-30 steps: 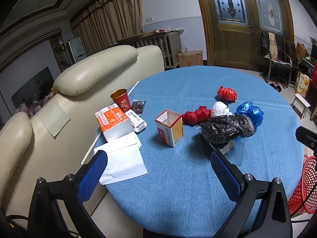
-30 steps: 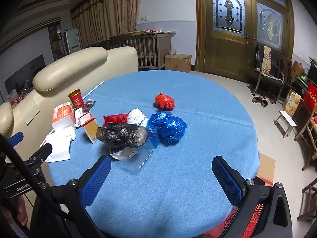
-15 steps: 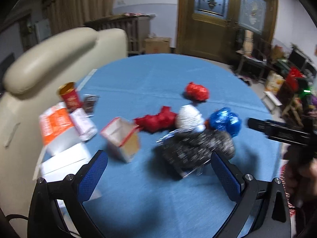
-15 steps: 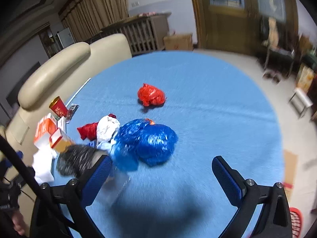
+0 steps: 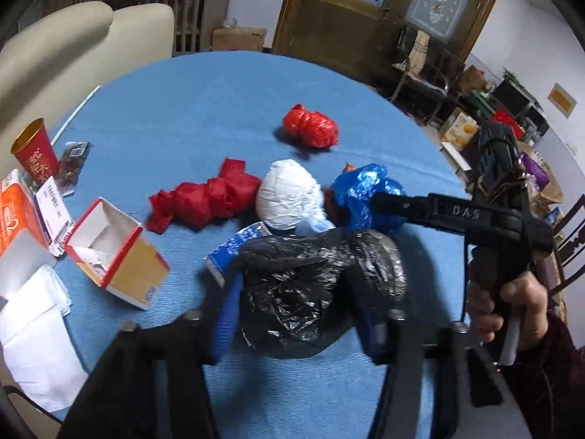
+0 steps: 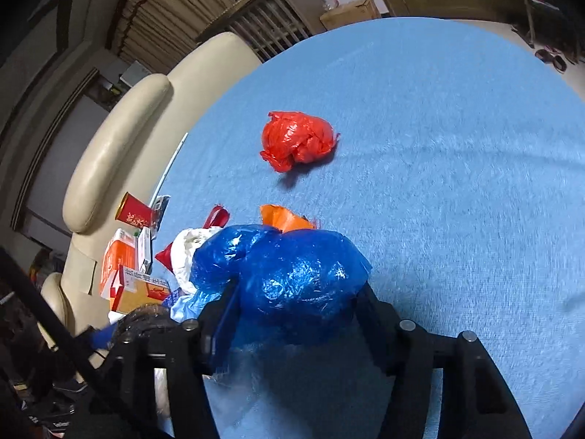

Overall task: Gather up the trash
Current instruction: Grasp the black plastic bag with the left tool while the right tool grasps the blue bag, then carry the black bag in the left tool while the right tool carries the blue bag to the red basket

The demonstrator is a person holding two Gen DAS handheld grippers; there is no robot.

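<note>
A crumpled black plastic bag point(image 5: 318, 278) lies on the round blue table point(image 5: 204, 109). My left gripper point(image 5: 296, 307) is closing on it, both pads against its sides. A shiny blue bag point(image 6: 292, 270) sits bulging between the pads of my right gripper point(image 6: 296, 311), whose jaws are closing on it too. In the left wrist view the same blue bag point(image 5: 362, 190) lies behind the black one, with a person's hand point(image 5: 512, 303) on the right tool's grip. Farther off are a red bag point(image 5: 310, 130), a white bag point(image 5: 289, 194) and a crumpled red bag point(image 5: 204, 199).
At the table's left edge lie an open carton point(image 5: 117, 256), a red paper cup point(image 5: 34, 153), an orange box point(image 5: 14, 212) and white papers point(image 5: 33, 329). A cream sofa point(image 5: 73, 44) stands behind them. The red bag point(image 6: 296, 139) lies alone on bare blue cloth.
Both grippers have dropped toward the table and tilted down. Their wide-open jaws have narrowed, the left around the black bag and the right around the blue bag.
</note>
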